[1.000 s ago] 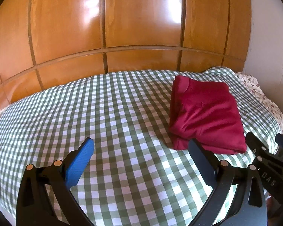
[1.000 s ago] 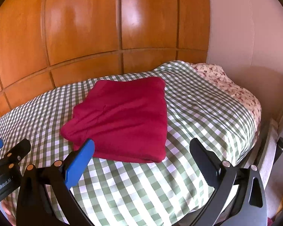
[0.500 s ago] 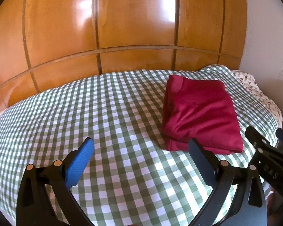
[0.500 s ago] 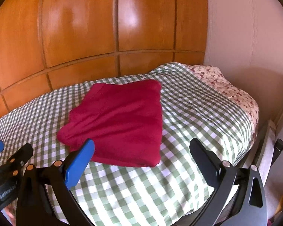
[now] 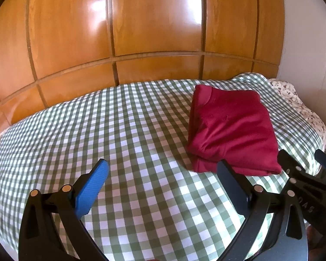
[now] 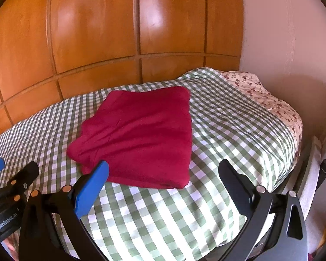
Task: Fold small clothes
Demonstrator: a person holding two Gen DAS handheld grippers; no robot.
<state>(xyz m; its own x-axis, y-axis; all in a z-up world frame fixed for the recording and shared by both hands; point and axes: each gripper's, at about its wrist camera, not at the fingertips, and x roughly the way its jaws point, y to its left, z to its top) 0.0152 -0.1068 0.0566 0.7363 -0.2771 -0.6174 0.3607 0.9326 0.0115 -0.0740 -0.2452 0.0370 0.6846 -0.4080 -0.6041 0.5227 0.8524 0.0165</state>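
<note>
Checked bed cover (image 5: pixel 128 130) under both rigs, wooden panel wall (image 5: pixel 141 32) behind. My left tongs (image 5: pixel 160 174) hang apart and empty over bare cover; right tongs (image 6: pixel 163 174) also apart, empty, just short of the red garment's near edge. Red garment (image 6: pixel 141 134) lies folded into a flat packet toward the bed's right end, near floral sheet (image 6: pixel 271 100). Looks basically done, I'd judge; if tidying, I'd press the loose left layers flat, not regrip
</note>
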